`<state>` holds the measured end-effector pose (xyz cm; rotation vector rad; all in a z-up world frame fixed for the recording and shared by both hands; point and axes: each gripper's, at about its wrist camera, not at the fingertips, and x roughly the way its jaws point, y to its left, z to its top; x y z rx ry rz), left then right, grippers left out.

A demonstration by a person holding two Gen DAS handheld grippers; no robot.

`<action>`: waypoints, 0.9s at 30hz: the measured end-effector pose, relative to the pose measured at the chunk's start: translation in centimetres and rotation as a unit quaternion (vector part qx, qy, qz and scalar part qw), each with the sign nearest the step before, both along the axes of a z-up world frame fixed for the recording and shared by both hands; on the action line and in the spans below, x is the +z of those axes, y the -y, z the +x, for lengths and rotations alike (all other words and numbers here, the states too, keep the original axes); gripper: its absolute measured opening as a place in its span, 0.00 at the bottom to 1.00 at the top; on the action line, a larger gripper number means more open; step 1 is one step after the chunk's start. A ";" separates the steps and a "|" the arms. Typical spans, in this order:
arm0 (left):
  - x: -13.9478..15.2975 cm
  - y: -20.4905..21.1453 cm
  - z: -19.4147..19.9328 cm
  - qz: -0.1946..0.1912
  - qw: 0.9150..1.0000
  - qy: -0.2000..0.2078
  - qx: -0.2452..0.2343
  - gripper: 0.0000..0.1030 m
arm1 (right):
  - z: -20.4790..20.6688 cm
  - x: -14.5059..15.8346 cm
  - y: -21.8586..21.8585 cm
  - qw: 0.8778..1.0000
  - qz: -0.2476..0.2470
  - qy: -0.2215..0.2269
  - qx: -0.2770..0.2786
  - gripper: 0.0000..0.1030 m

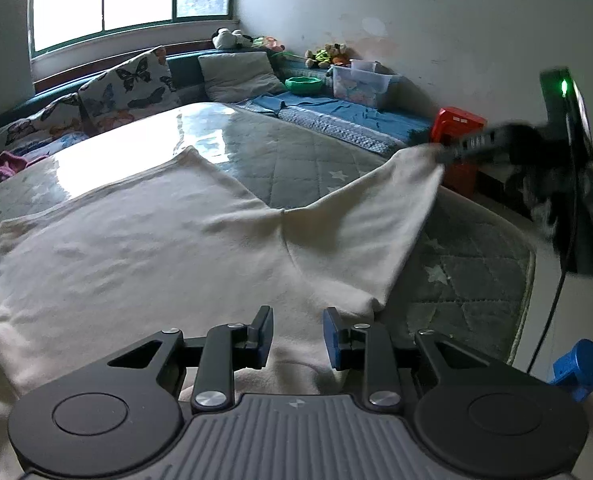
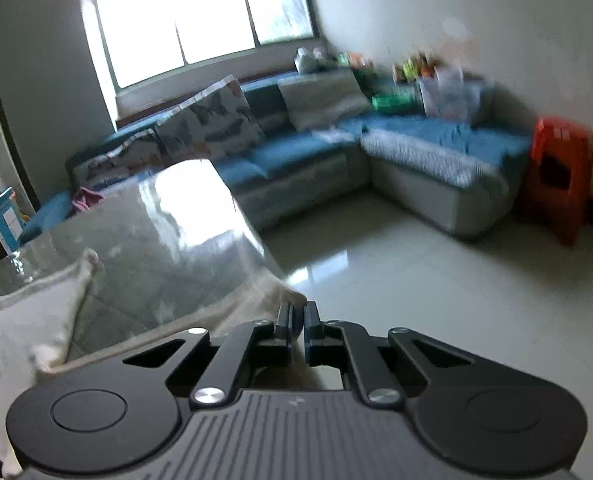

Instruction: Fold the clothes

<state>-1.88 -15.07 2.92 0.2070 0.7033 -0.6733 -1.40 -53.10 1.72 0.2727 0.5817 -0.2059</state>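
**A:** Where is the garment, and how far along is the folding?

**B:** A cream top [image 1: 144, 248] lies spread on the padded table [image 1: 476, 272], its body flat toward the near left edge. One sleeve [image 1: 376, 216] is lifted and stretched out toward the table's right edge. No fold shows yet, so I judge this an early step: the sleeve has to come across the body, and the rest of the folding remains.

**A:** What is the right gripper doing?

**B:** The right gripper [image 2: 299, 322] is clamped on the sleeve's cuff. Its jaws stand nearly together with a thin edge of cloth between them. It sits beyond the table's right edge, angled downward, with bare floor [image 2: 416, 280] ahead of it.

**A:** And the left one?

**B:** The left gripper [image 1: 298, 338] tilts down over the near edge. Its jaws stand partly apart with cream cloth bunched beneath and between them; whether the pads [image 1: 332, 336] press it, I cannot tell.
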 end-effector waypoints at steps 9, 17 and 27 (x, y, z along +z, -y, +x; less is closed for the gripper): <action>0.0 0.2 -0.2 -0.002 1.000 0.002 -0.007 0.29 | 0.7 1.4 -0.7 1.000 -0.017 0.009 0.013 0.04; -0.2 1.4 -0.1 -0.007 0.999 0.010 -0.031 0.29 | 0.3 5.5 -2.0 0.998 -0.010 0.045 0.045 0.04; 1.5 -4.0 -1.0 -0.048 0.998 0.019 0.029 0.38 | 0.2 13.2 -13.1 0.967 -0.057 0.114 0.220 0.04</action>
